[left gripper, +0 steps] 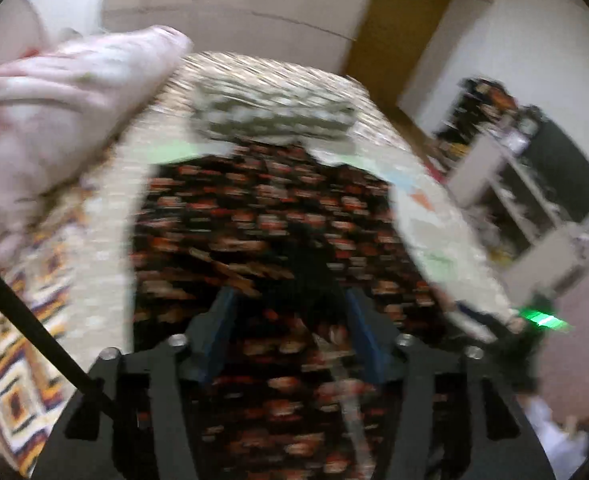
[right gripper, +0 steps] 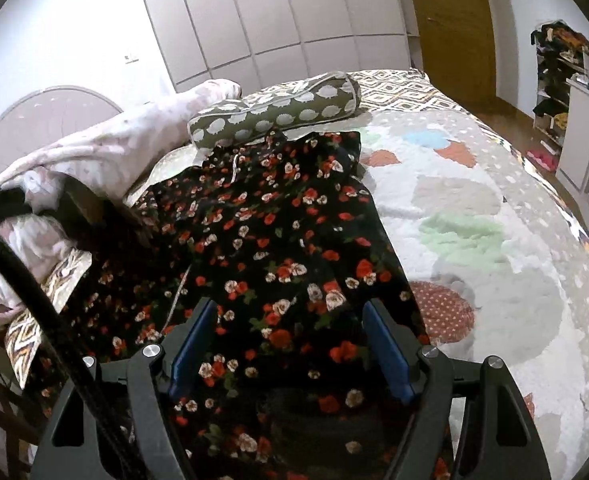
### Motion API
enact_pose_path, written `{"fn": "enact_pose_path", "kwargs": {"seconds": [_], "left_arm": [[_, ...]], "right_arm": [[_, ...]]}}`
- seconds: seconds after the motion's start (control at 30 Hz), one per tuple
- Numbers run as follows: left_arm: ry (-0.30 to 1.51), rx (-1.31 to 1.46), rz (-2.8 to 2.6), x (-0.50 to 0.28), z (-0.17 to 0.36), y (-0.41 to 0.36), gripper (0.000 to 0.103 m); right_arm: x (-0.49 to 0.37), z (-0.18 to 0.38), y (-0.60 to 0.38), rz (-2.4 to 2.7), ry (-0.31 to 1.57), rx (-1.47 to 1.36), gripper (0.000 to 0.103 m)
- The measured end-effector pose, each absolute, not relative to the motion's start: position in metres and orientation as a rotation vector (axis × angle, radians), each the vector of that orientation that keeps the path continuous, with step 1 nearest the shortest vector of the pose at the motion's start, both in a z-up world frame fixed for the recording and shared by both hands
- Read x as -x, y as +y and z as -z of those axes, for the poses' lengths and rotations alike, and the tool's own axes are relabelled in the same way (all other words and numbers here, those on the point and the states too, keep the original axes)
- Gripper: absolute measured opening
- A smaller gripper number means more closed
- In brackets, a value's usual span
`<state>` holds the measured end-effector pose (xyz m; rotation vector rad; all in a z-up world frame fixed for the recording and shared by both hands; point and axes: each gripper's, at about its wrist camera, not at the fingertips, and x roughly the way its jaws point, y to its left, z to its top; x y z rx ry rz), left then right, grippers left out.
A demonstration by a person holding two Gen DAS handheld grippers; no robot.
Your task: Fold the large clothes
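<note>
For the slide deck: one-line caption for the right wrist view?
Open right gripper poised over a black floral dress spread on the bed, spotted pillow beyond.

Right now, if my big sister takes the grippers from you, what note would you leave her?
Left gripper: open over the flowery black dress; its view is blurry.
Right gripper: open, holding nothing, above the dress's near end.
The dress lies spread along the bed, its far end by the dotted bolster pillow.
Done: the dress looks laid out; no clear fold yet.
Left: grab the edges and fold it.
</note>
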<state>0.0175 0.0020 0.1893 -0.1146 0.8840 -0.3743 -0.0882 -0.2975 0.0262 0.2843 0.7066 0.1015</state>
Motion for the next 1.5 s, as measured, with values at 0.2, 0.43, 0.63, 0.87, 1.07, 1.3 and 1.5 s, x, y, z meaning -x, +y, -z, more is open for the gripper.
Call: {"fn": "enact_pose_path", "kwargs": {"seconds": [0.2, 0.43, 0.63, 0.87, 1.07, 1.3, 1.5], "left_arm": [[0.876, 0.12, 0.195, 0.022, -0.144, 0.092, 0.061], [0.882, 0.191, 0.105, 0.054, -0.098, 0.15, 0.063], [0.864, 0.201, 0.097, 0.063, -0.083, 0.165, 0.063], [0.879, 0.254, 0.111, 0.062, -0.076, 0.165, 0.063], [0.877, 0.278, 0.112, 0.054, -0.077, 0.161, 0.063], [0.838, 0.343, 0.11, 0.052, -0.076, 0.158, 0.063], [0.899, 0.323, 0.112, 0.053, -0.057, 0.156, 0.063]], "right_arm": [[0.066, -0.031, -0.265, -0.212, 0.726, -0.292, 0.079], [0.033, -0.015, -0.221, -0.227, 0.754, -0.244, 0.08], [0.015, -0.004, -0.215, -0.203, 0.786, -0.136, 0.085], [-0.004, 0.014, -0.214, -0.268, 0.86, -0.055, 0.024], [-0.005, -0.074, -0.194, -0.216, 0.684, 0.209, 0.008], [0.022, -0.163, -0.192, -0.029, 0.25, 0.47, 0.01], [0.03, -0.002, -0.224, -0.04, 0.661, 0.649, 0.015]]}}
